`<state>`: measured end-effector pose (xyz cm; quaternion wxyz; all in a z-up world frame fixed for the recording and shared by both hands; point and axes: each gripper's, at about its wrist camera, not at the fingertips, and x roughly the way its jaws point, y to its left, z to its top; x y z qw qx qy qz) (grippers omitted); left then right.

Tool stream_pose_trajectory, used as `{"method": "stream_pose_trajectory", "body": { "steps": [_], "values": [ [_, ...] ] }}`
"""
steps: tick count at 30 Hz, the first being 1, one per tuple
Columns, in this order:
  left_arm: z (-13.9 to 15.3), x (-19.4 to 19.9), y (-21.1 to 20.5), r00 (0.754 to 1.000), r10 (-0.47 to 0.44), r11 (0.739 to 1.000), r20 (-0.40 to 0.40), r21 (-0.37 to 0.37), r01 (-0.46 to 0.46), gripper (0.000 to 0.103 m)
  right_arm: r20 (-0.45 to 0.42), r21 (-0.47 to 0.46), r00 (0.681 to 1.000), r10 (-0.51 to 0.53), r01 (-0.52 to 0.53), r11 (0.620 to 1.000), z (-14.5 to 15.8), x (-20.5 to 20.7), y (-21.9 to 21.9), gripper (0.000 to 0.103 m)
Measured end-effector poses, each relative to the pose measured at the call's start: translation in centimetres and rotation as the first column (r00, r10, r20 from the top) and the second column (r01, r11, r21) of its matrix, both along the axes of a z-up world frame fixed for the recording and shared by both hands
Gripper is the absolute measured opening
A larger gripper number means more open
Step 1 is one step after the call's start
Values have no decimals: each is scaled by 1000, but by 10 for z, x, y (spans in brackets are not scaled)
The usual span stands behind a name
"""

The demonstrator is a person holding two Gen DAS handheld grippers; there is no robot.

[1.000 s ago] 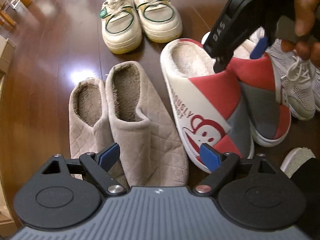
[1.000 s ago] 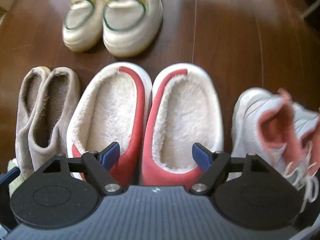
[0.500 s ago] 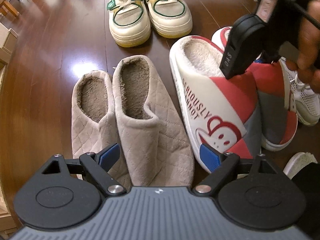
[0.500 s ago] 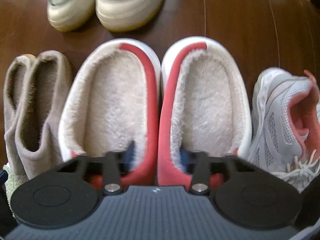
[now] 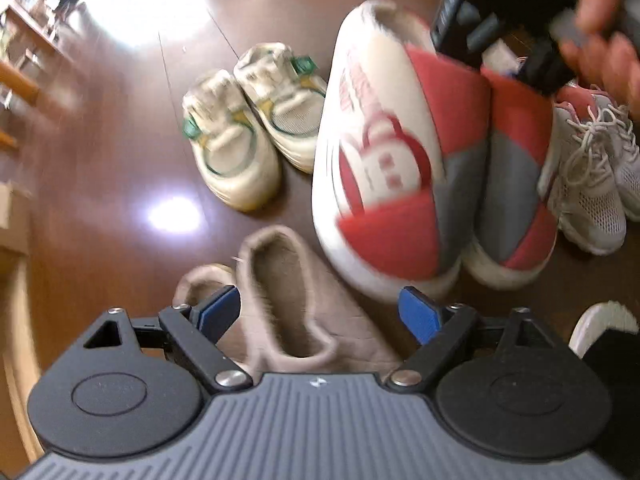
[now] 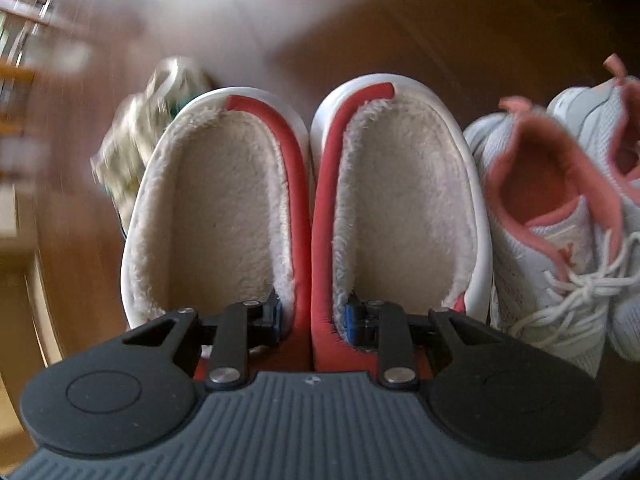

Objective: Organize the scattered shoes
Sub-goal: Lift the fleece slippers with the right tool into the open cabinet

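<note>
A pair of red, white and grey fleece slippers (image 6: 312, 208) hangs from my right gripper (image 6: 314, 316), which is shut on their two touching inner walls. In the left wrist view the pair (image 5: 432, 168) is lifted and tilted above the floor, with the right gripper (image 5: 472, 20) and a hand at its heels. My left gripper (image 5: 320, 314) is open and empty, just above a pair of beige quilted slippers (image 5: 288, 300). A pair of cream sneakers with green trim (image 5: 252, 128) lies beyond. White mesh sneakers with pink lining (image 6: 560, 220) lie to the right.
The floor is dark glossy wood (image 5: 100, 208) with a bright glare patch. Wooden furniture (image 5: 24, 60) stands at the far left. A white fluffy item (image 5: 604, 320) pokes in at the right edge of the left wrist view.
My right gripper has closed on the inner walls of the red slippers and lifted the pair off the floor. My left gripper has pulled back and tilted, still open.
</note>
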<state>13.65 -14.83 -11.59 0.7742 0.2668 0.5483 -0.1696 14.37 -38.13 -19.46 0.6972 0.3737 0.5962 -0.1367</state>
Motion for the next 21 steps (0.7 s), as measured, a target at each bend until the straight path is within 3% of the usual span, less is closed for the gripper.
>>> {"method": "stream_pose_trajectory", "body": {
  "steps": [1, 5, 7, 9, 11, 13, 14, 15, 18, 21],
  "values": [
    [18, 5, 0, 1000, -18, 1000, 15, -1, 18, 88, 2, -3, 1000, -6, 6, 1000, 3, 1, -1, 24],
    [85, 14, 0, 985, -150, 989, 82, 6, 150, 89, 39, -62, 987, -154, 156, 986, 96, -3, -19, 24],
    [130, 19, -2, 963, -249, 968, 106, 40, 246, 89, 54, -83, 971, -231, 235, 969, 137, -10, -28, 24],
    [163, 25, -4, 947, -296, 955, 128, 30, 294, 89, 83, -88, 917, -390, 396, 914, 213, -28, -51, 24],
    [198, 34, -13, 930, -335, 941, 151, 7, 338, 89, 100, -93, 885, -455, 464, 881, 247, -36, -62, 24],
    [237, 47, -30, 908, -378, 918, 183, -51, 392, 89, 141, -116, 826, -546, 561, 820, 304, -49, -80, 24],
    [245, 53, -36, 902, -390, 911, 188, -63, 407, 89, 186, -142, 780, -597, 623, 769, 349, -55, -94, 24],
    [256, 59, -47, 890, -410, 897, 200, -87, 432, 89, 214, -159, 758, -616, 649, 744, 373, -57, -102, 24],
    [281, 67, -80, 844, -477, 844, 243, -142, 518, 89, 278, -204, 721, -635, 690, 694, 423, -55, -119, 24],
    [296, 73, -114, 780, -548, 773, 301, -175, 610, 89, 326, -244, 683, -654, 729, 640, 468, -48, -136, 24]
  ]
}}
